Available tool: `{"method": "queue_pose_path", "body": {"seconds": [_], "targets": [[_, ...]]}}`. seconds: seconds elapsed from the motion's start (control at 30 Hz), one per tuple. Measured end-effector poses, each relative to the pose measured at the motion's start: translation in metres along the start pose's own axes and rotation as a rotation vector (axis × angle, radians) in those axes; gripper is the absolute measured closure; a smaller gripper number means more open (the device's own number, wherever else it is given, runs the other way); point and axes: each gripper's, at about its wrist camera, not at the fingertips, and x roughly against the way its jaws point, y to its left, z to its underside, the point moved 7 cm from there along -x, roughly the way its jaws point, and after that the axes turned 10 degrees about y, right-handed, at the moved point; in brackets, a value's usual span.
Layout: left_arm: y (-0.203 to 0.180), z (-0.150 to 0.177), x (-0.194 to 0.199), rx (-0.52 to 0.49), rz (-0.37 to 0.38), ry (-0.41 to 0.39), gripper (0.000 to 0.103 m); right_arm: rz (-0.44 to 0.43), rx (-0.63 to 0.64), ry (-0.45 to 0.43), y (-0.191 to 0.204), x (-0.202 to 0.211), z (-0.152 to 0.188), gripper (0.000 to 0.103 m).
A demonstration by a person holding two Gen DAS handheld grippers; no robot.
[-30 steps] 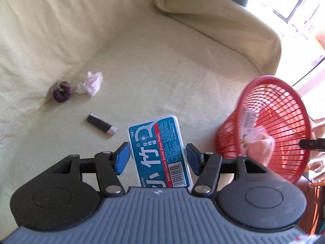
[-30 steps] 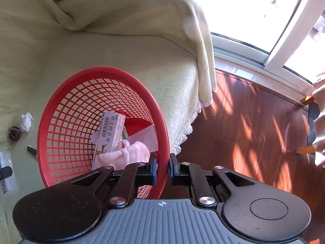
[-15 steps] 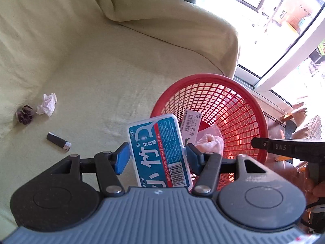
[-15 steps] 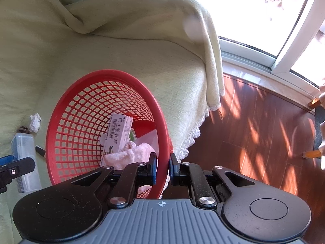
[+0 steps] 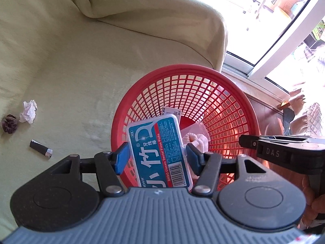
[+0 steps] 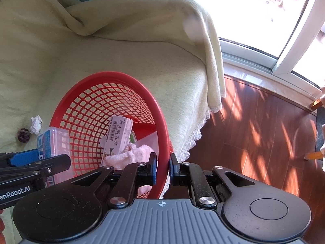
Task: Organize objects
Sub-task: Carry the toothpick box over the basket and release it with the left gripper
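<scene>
Now that the left gripper (image 5: 157, 157) has swung across from the open seat of the pale green cloth-covered sofa (image 5: 81, 61), the round red plastic mesh basket (image 5: 223, 105) lies directly beneath its tips instead of off to the side. Its pads clamp the blue-and-white clear plastic floss-pick box (image 5: 160, 152), which hangs over the basket's mouth, so release looks like the next step. Right gripper (image 6: 163, 167) pinches the basket's near rim, holding it tilted. Left of the tongs remain a crumpled white tissue (image 5: 29, 110), a black lighter (image 5: 40, 148) and a dark round scrunchie (image 5: 9, 123).
</scene>
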Motion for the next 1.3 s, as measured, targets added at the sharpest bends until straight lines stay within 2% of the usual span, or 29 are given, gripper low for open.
{"method": "queue_pose_path", "body": {"seconds": [0.7, 1.0, 1.03, 1.1, 1.3], "targets": [[-0.025, -0.021, -0.027, -0.044, -0.02, 0.036, 0.047, -0.005, 0.002, 0.008, -0.003, -0.001, -0.006, 0.095], [-0.034, -0.03, -0.028, -0.056, 0.009, 0.027, 0.047, -0.004, 0.0, 0.009, -0.004, -0.003, -0.009, 0.095], [-0.034, -0.031, -0.028, -0.049, 0.011, 0.027, 0.046, -0.005, 0.0, 0.009, -0.005, -0.003, -0.009, 0.095], [-0.033, -0.033, -0.027, -0.037, 0.014, 0.026, 0.035, -0.005, 0.001, 0.007, -0.005, -0.003, -0.009, 0.095], [-0.03, -0.034, -0.024, -0.037, -0.002, 0.018, 0.034, -0.008, 0.0, 0.006, -0.006, -0.003, -0.01, 0.095]]}}
